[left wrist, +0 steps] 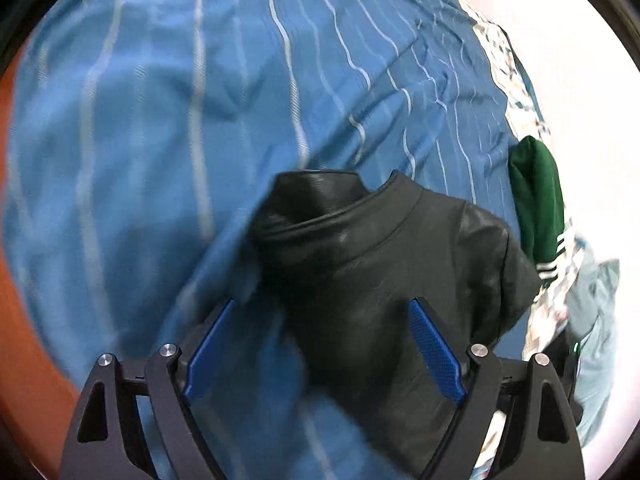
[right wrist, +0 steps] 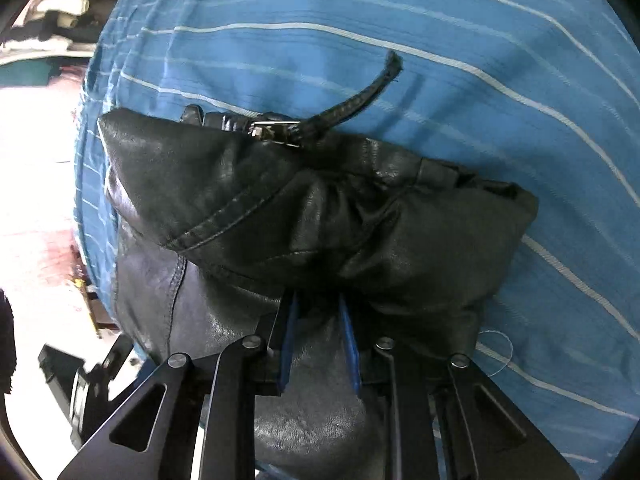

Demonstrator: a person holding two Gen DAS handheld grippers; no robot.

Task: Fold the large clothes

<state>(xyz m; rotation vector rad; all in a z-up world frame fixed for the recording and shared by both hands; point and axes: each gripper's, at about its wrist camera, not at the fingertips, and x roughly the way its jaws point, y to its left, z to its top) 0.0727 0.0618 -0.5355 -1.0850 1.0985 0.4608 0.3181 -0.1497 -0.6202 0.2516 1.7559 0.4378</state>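
A black leather jacket (left wrist: 380,264) lies on a blue striped bedsheet (left wrist: 160,120), its collar pointing away from me. My left gripper (left wrist: 324,308) is open just above the jacket, its blue pads spread wide and empty. In the right wrist view the jacket (right wrist: 280,200) is bunched into a thick fold, with a belt strap and metal buckle (right wrist: 280,132) sticking out at the top. My right gripper (right wrist: 318,300) is shut on a bunch of the jacket's leather at its near edge.
A green garment with white stripes (left wrist: 538,200) and a pale teal cloth (left wrist: 596,320) lie at the bed's right edge. An orange surface (left wrist: 16,280) shows at far left. Stacked clothes (right wrist: 68,4) sit on shelves at the upper left of the right view.
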